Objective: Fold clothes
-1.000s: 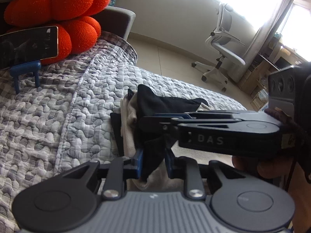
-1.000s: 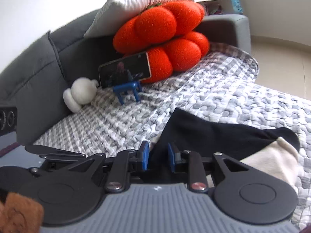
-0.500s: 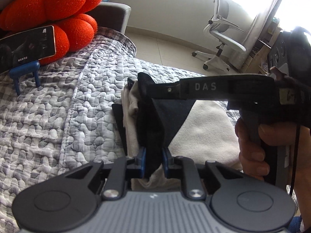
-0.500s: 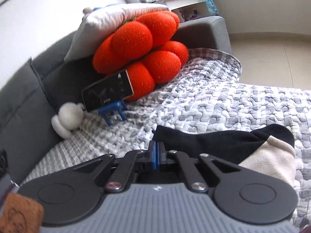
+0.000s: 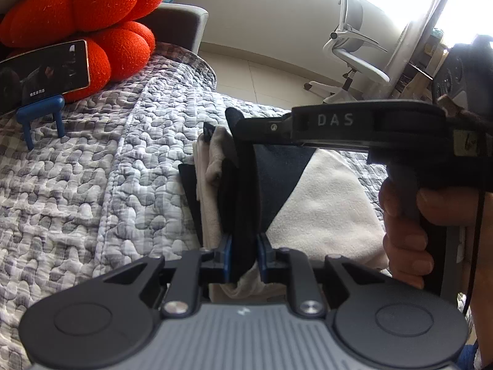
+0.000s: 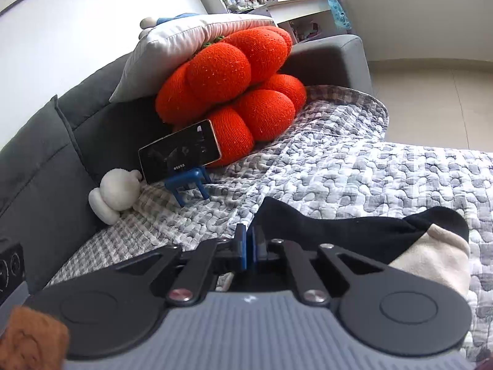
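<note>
Two grippers, one garment (image 5: 317, 191), black and cream, on quilt (image 5: 92, 185). Left gripper (image 5: 243, 257) clamped on black fold; right gripper (image 6: 245, 246) pinched on its black edge. One phone (image 6: 180, 151), one stand (image 6: 185, 183).

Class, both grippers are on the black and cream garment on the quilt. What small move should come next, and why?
Probably carry the pinched edge across and lay it flat. The left gripper and right gripper are both shut on the black and cream garment, whose dark edge stands lifted off the quilt, so the fold looks unfinished.
</note>
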A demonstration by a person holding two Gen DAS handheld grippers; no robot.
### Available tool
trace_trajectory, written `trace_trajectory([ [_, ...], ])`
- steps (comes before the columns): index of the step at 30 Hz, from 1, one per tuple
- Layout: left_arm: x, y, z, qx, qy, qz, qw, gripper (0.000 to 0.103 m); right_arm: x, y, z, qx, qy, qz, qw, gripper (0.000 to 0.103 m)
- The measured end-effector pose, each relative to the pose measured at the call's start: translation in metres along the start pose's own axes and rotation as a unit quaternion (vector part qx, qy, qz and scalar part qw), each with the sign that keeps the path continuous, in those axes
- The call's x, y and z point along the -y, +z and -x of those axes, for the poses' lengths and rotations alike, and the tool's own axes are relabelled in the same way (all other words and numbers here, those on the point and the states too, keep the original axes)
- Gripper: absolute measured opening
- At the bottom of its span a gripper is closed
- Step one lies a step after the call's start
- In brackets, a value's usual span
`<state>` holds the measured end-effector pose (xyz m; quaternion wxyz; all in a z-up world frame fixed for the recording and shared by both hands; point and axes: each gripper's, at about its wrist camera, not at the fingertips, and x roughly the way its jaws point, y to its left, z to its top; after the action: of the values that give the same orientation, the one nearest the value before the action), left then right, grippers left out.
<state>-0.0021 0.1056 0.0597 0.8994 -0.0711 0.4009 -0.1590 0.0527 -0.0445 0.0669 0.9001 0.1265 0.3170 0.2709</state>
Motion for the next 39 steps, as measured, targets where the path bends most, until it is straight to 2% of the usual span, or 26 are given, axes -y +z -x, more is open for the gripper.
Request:
trace_trajectory([
  [10,0.000,-0.001,0.002,-0.002,-0.001,-0.004,1.0000,0.017,0.003,-0.017,-0.024,-0.008,0.018,-0.025,0.999,0.006],
  [12,-0.002,0.000,0.003,-0.002,-0.005,0.002,1.0000,0.017,0.008,-0.015,-0.019,0.003,0.020,-0.039,0.999,0.007],
  [13,-0.003,0.000,0.003,-0.002,-0.007,0.006,1.0000,0.017,0.010,-0.013,-0.014,0.009,0.021,-0.047,0.999,0.013],
  [14,-0.005,0.000,0.002,-0.003,-0.008,0.011,0.9999,0.018,0.011,-0.010,-0.008,0.018,0.021,-0.052,0.998,0.016],
  [18,-0.008,0.001,0.002,-0.004,-0.012,0.024,0.9996,0.020,0.013,-0.001,0.019,0.041,0.034,-0.039,0.998,0.016],
  [21,-0.008,0.002,0.003,-0.002,-0.012,0.025,0.9996,0.020,0.017,-0.003,0.024,0.017,0.040,-0.028,0.999,0.016],
  [23,-0.008,0.004,0.005,0.004,-0.011,0.024,0.9996,0.021,0.015,-0.010,0.016,-0.024,0.049,-0.014,0.998,0.016],
  [25,-0.010,0.005,0.009,0.013,-0.007,0.027,0.9995,0.026,0.006,-0.020,0.001,-0.062,0.037,0.012,0.997,0.016],
  [27,-0.013,0.007,0.011,0.019,-0.002,0.033,0.9993,0.033,-0.001,-0.028,-0.010,-0.071,0.028,0.026,0.997,0.016],
  [29,-0.020,0.009,0.011,0.020,0.008,0.049,0.9985,0.037,-0.004,-0.030,-0.014,-0.069,0.028,0.026,0.997,0.016],
  [32,-0.033,0.010,0.011,0.023,0.014,0.086,0.9960,0.039,-0.003,-0.031,-0.015,-0.067,0.029,0.022,0.997,0.015],
  [39,-0.054,0.009,0.010,0.032,0.010,0.159,0.9868,0.039,0.000,-0.021,0.014,-0.033,0.027,0.007,0.999,0.016],
])
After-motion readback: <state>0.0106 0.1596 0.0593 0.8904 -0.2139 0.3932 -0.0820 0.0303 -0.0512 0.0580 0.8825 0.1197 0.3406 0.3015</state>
